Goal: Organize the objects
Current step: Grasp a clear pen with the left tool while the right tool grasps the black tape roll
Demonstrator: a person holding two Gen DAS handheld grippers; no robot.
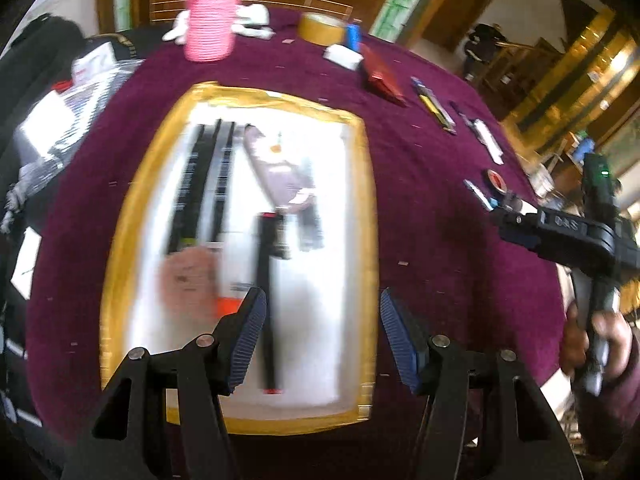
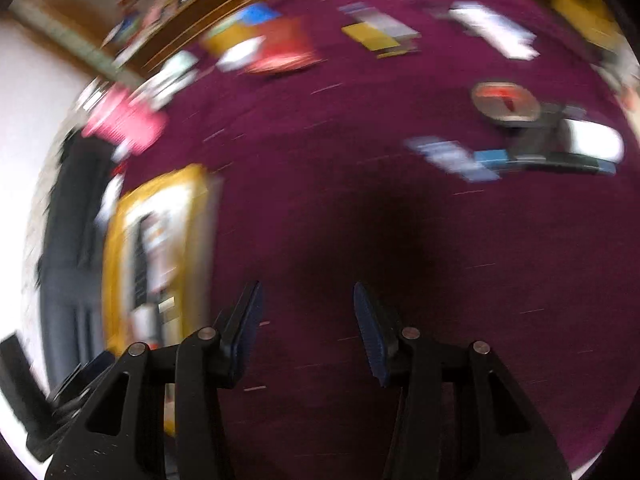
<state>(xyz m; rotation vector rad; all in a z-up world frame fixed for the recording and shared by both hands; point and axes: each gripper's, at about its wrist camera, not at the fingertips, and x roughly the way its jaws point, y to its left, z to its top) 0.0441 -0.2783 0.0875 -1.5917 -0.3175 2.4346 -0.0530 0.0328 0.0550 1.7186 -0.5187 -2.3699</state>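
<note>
Your left gripper [image 1: 322, 316] hangs with jaws apart and empty over the gold-rimmed tray [image 1: 120, 248] of blurred pens, your right gripper [image 2: 306, 312] likewise apart, empty, above bare maroon cloth [image 2: 320, 200].

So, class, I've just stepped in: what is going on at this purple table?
A person holds a gripper in each hand and is sorting small items on a purple tablecloth. A white tray with a yellow rim already holds several pens and other bits. More items lie in a loose row across the cloth, among them a red box and a tape roll. A pink cup stands at the far side. The left gripper is over the tray, open and empty. The right gripper is over bare cloth, also empty.
</note>
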